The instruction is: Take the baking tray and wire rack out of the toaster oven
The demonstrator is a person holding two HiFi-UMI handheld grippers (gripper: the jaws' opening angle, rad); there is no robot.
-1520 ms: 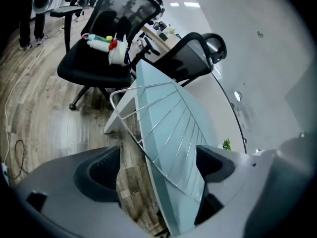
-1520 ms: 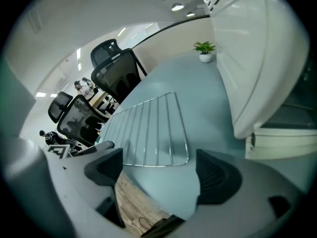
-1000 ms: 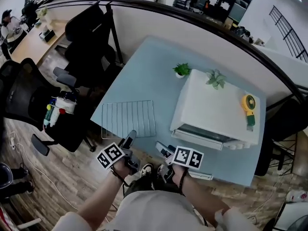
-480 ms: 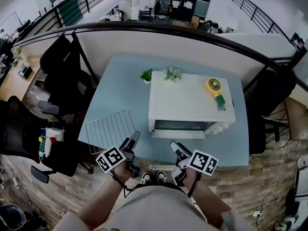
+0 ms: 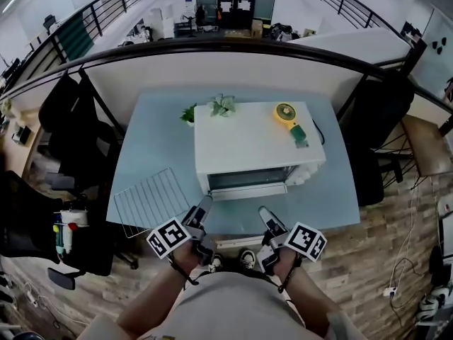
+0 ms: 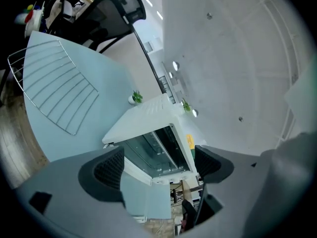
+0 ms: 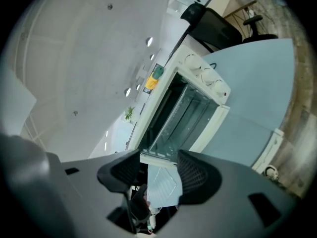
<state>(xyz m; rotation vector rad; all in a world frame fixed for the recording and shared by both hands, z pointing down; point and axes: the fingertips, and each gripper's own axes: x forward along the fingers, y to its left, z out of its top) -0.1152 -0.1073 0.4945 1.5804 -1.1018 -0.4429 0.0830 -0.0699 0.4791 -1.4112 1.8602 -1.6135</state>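
So the wire rack [image 5: 152, 198] is out on the table [image 5: 325, 190], left of the toaster oven [image 5: 248, 144]; the baking tray is probably still inside. The left tool [image 5: 204, 205] is apart and the right tool [image 5: 266, 214] has just closed partway, both empty. Next up: open the oven.

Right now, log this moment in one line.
left tongs: open, empty | right tongs: jaws just closing, apart, empty | rack: on table, left of oven | aim: oven

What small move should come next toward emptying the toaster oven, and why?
Probably ease the left gripper forward to the toaster oven: its door hangs open, the wire rack already lies on the table, and these jaws stand apart, empty.
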